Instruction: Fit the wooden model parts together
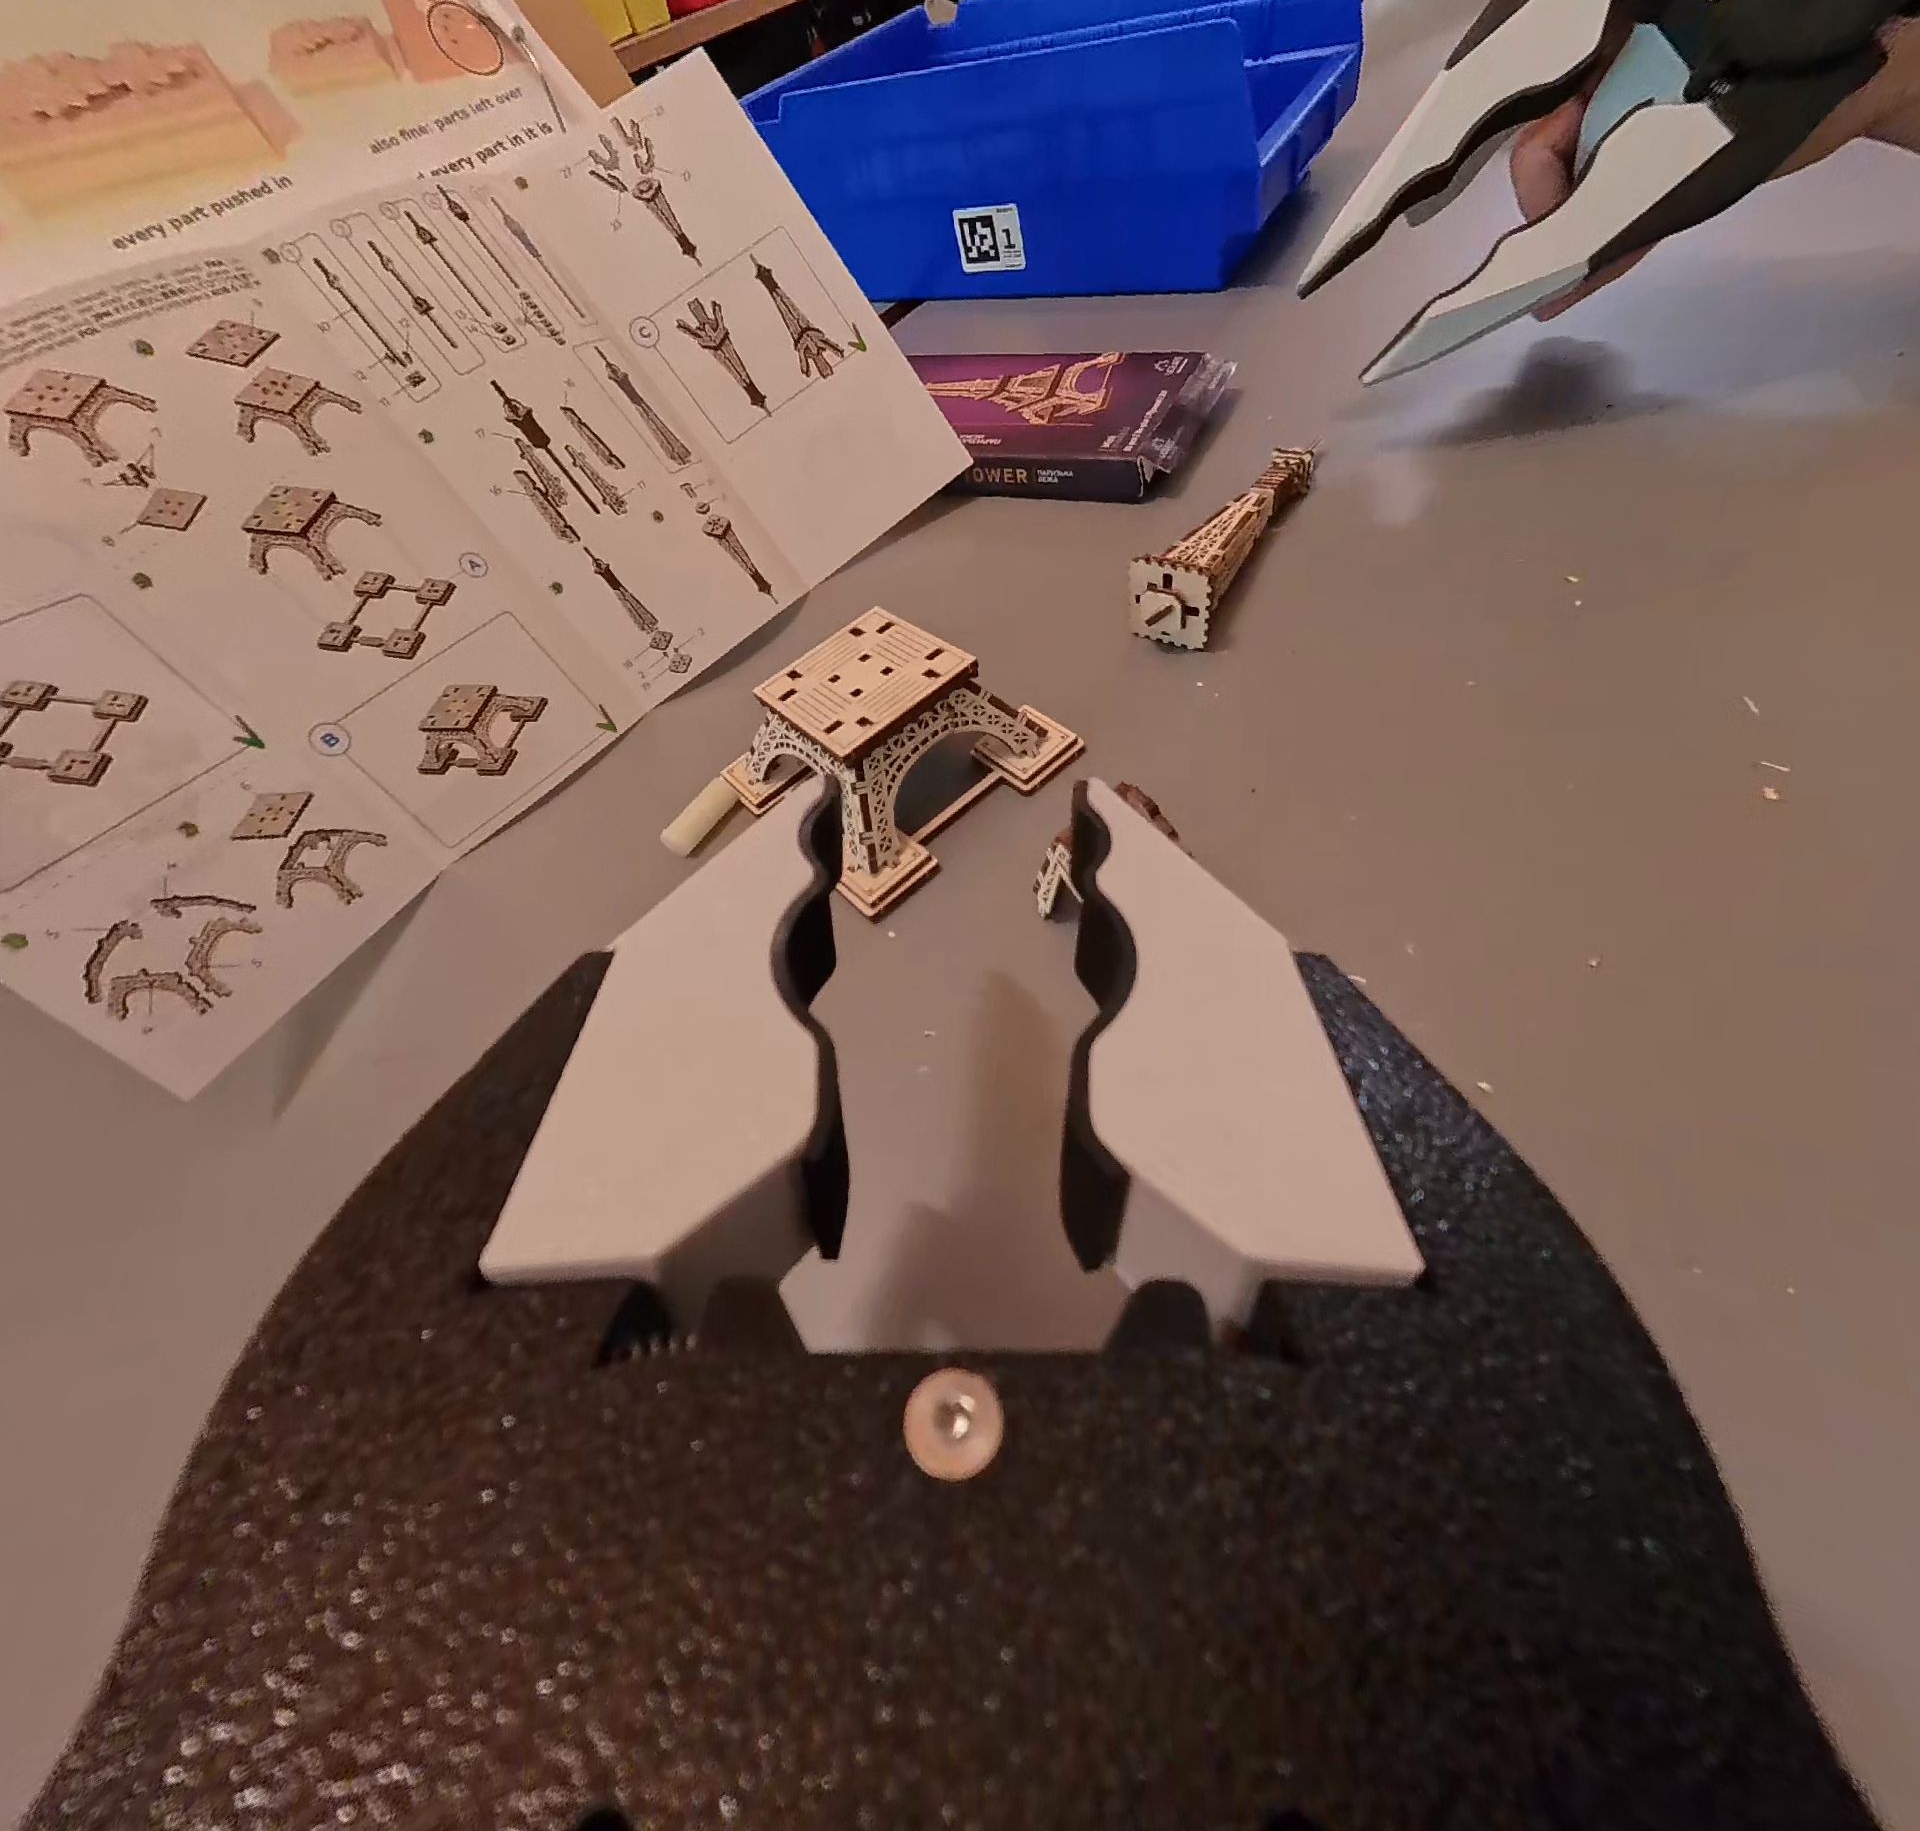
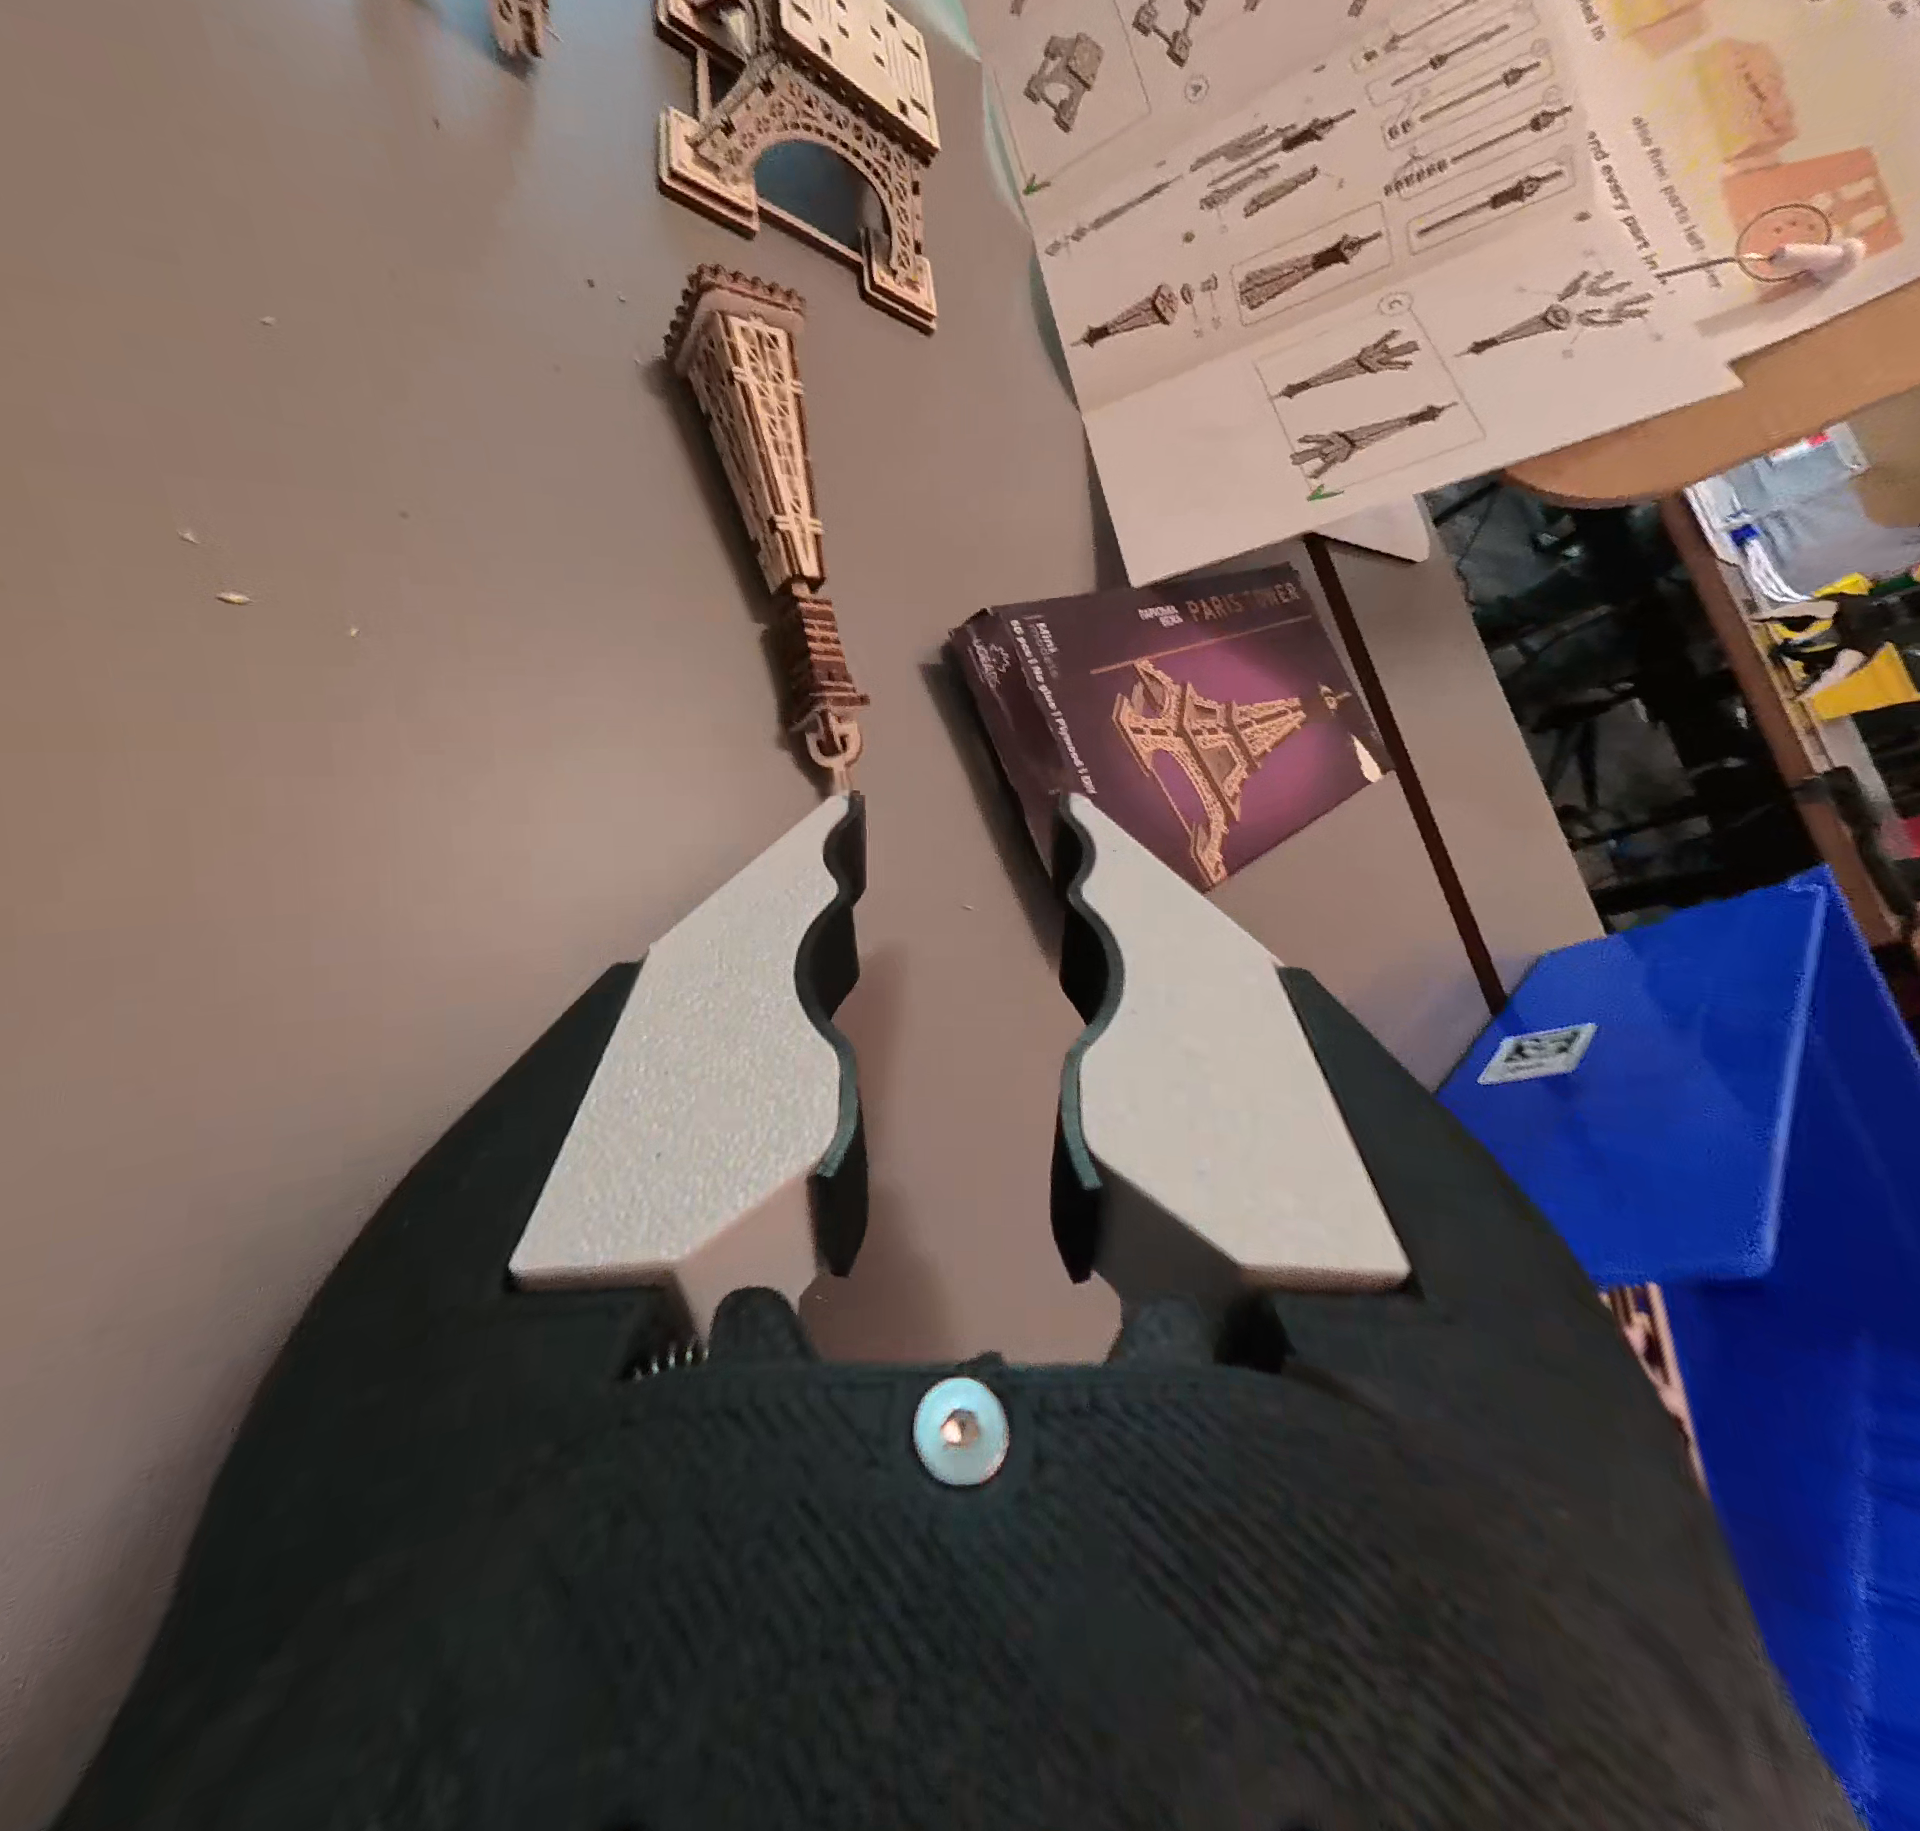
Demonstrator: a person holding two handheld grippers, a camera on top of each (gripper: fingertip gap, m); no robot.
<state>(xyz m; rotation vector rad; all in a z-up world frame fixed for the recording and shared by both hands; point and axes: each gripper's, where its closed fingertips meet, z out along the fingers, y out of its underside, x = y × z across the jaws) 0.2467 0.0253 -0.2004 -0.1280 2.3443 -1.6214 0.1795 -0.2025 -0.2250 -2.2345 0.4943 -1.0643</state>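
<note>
Left claw [image 1: 951, 825] is hovering agape, empty, beside the tower base [image 1: 894, 742]. Right claw [image 2: 956, 825] is gaping empty near the spire [image 2: 764, 472] lying on the surface [image 2: 312, 742].

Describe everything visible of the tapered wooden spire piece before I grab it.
The spire piece is pale laser-cut wood, a lattice-sided taper with a notched square base showing a central peg, and a darker ribbed tip section ending in a small hook. It lies on its side on the grey table, unheld, apart from the arched tower base. The purple box lies beside it. The right hand-held gripper, open, sits just short of its tip.
</note>
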